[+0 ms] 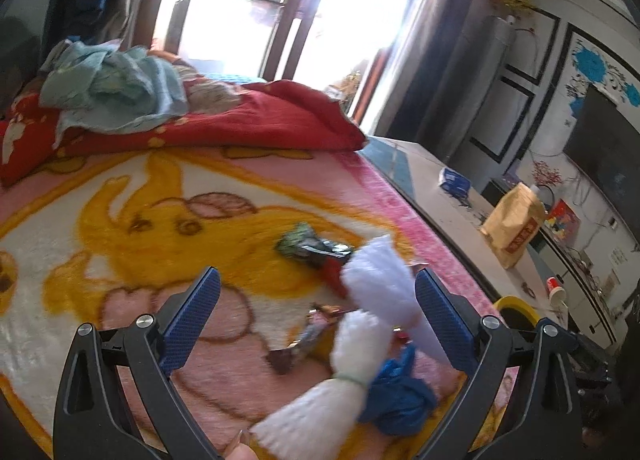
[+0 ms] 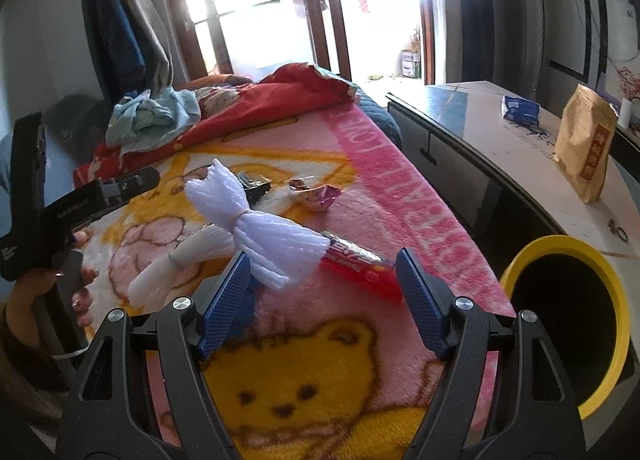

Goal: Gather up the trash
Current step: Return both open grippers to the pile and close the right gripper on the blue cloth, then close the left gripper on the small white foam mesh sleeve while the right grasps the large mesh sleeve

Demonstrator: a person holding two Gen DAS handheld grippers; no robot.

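Observation:
Trash lies on a pink cartoon blanket (image 2: 400,187). There are two white foam nets (image 2: 256,227) (image 2: 176,260), a red wrapper (image 2: 360,266), a crumpled silver-purple wrapper (image 2: 312,191) and a dark wrapper (image 2: 252,183). My right gripper (image 2: 324,256) is open just short of the red wrapper and the foam net's end, touching neither. In the left wrist view, my left gripper (image 1: 318,274) is open over the foam nets (image 1: 380,284), a blue plastic bag (image 1: 400,392), a brown wrapper (image 1: 312,336) and a dark green wrapper (image 1: 308,246). A yellow-rimmed bin (image 2: 600,268) stands beside the bed on the right.
A red quilt (image 2: 280,99) and a light blue cloth (image 2: 156,115) are heaped at the far end of the bed. A low cabinet (image 2: 480,163) on the right carries a brown paper bag (image 2: 586,147) and a blue packet (image 2: 520,107). A hand (image 2: 76,292) holds the left gripper.

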